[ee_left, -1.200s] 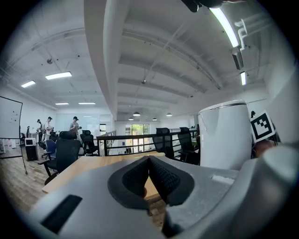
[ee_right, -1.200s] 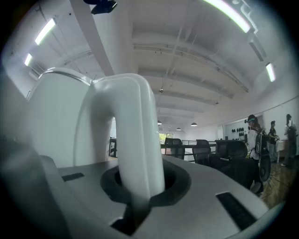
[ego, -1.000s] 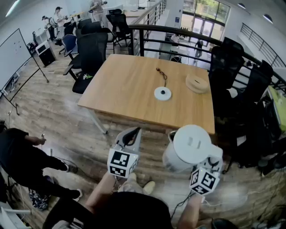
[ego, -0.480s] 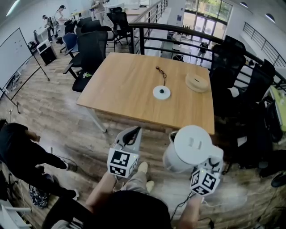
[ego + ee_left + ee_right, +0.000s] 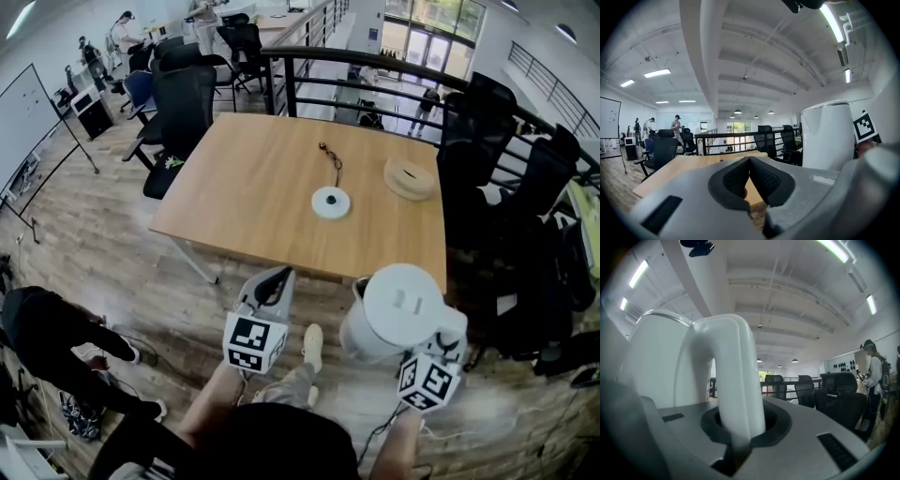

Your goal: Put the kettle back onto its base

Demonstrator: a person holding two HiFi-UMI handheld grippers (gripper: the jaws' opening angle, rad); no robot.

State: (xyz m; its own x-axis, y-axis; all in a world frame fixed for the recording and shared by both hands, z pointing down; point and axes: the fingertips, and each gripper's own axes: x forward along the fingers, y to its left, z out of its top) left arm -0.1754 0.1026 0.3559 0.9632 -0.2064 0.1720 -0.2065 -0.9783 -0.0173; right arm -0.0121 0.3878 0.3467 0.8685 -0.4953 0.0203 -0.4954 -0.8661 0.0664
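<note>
A white electric kettle hangs in the air just short of the table's near edge, upright, with my right gripper shut on its handle. The kettle's body also fills the right of the left gripper view. Its round white base lies on the wooden table, near the middle, with a dark cord running away from it. My left gripper is held beside the kettle, to its left, shut with nothing between its pads.
A round wooden piece lies on the table's far right. Black office chairs stand at the far left and along the right side. A black railing runs behind the table. A person crouches on the floor at the left.
The table and base have come nearer and shifted down in the head view as I walk forward. Both grippers and the kettle keep their places in the picture. The person at the left has moved lower.
</note>
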